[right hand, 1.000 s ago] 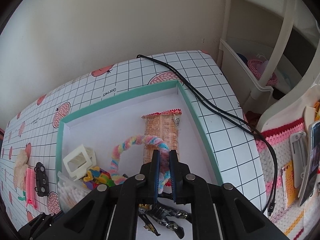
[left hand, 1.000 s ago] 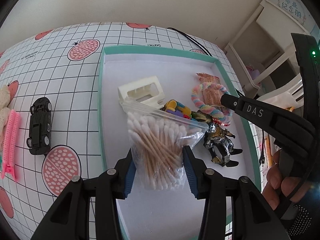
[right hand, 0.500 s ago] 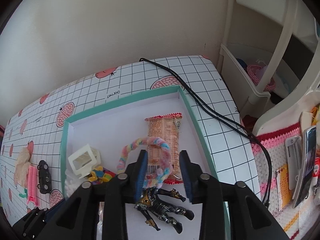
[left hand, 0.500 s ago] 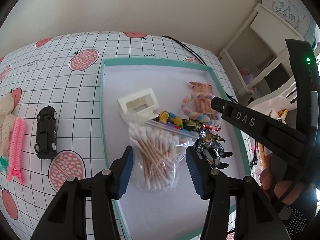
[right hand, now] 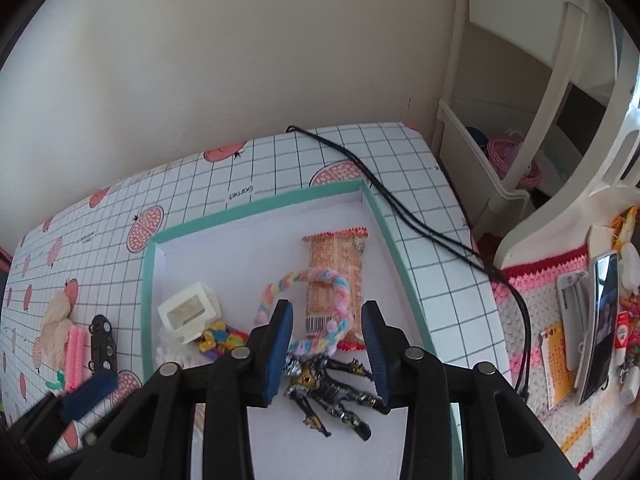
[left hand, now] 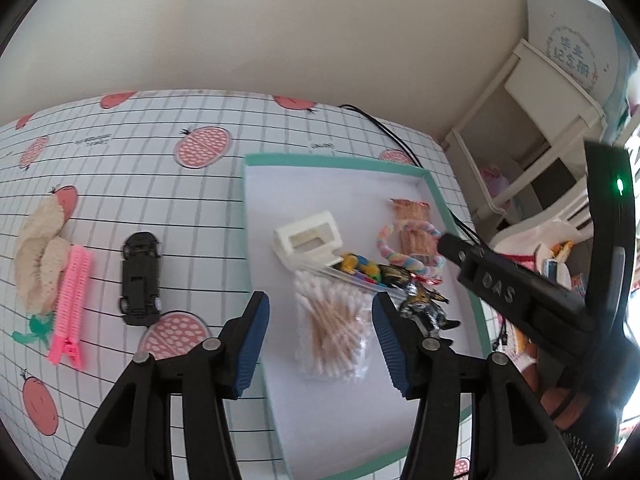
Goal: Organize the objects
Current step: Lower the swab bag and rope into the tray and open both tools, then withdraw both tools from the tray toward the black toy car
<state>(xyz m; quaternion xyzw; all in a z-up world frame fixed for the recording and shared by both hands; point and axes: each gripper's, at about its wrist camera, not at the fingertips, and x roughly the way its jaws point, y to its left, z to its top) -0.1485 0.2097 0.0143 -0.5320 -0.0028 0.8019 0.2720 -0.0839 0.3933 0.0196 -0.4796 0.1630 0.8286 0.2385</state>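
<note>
We see L gripper [left hand: 320, 340] jaws wide over cotton swab bag [left hand: 334, 334] in teal tray [left hand: 256, 280]; R gripper [right hand: 326, 350] jaws wide, empty, above rainbow rope ring [right hand: 320, 312].

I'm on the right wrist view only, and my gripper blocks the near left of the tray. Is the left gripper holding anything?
Observer: No. The left gripper is open, and the bag of cotton swabs lies flat on the tray floor ahead of it.
Operator: Is that bag apart from the other toys?
Observer: No. Its sealed end lies against the colourful toy, just in front of the white box.
</note>
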